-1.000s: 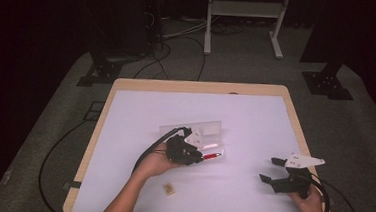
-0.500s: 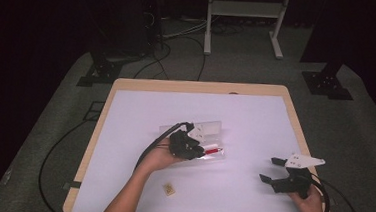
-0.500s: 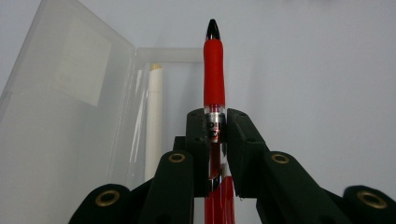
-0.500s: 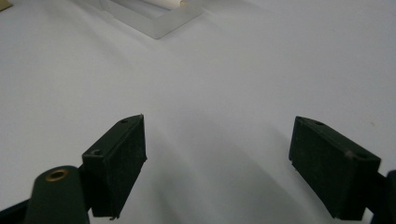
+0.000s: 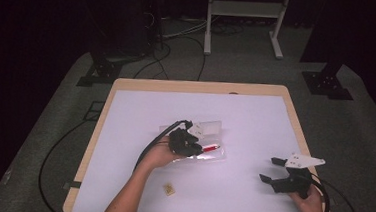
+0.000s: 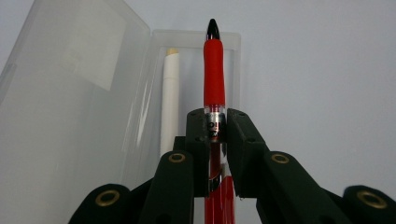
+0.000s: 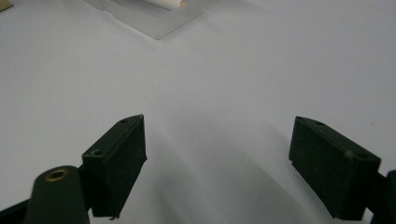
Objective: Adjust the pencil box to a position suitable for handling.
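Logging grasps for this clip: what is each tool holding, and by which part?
The left tool is shut on the red pen, gripping its clear barrel just behind the red grip. The right tool is open, holding nothing.

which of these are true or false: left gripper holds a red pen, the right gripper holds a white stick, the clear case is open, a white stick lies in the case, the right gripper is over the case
1. The left gripper holds a red pen. True.
2. The right gripper holds a white stick. False: its fingers stand wide apart with nothing between them.
3. The clear case is open. True: its lid is folded back.
4. A white stick lies in the case. True, beside the red pen.
5. The right gripper is over the case. False: in the high view it sits near the table's right edge, apart from the case.
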### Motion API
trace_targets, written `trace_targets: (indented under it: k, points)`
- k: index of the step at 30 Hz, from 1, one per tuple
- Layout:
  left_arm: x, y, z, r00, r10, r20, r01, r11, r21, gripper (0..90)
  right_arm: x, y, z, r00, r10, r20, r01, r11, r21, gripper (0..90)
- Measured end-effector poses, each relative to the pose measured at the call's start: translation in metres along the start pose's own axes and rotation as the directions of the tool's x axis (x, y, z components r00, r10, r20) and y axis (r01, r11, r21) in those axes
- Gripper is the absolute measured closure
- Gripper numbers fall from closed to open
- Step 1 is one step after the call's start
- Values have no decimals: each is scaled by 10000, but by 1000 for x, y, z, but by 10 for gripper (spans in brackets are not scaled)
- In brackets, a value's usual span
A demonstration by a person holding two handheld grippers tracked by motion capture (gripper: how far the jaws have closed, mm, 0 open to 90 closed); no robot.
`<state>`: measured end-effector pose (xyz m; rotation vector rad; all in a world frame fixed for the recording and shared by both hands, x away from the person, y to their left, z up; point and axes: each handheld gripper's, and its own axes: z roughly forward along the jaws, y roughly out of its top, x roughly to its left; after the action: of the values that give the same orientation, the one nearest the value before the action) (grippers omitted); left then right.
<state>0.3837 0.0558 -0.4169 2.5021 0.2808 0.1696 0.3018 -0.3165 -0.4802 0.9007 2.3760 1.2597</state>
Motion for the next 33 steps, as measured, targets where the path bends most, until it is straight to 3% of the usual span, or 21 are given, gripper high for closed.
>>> trace_targets:
  k: [19, 24, 33]
  points:
    - [4, -2, 13, 9999, -88, 119, 85, 9995, 302, 796, 0, 0, 0, 10000, 13, -11, -13, 10000, -19, 178]
    - [5, -2, 13, 9999, -111, 10, 111, 9999, 95, 796, 0, 0, 0, 10000, 10, -4, -10, 10000, -10, 178]
    - [7, -2, 15, 9999, -137, 94, 136, 9998, 177, 795, 0, 0, 0, 10000, 6, -7, -6, 10000, -8, 178]
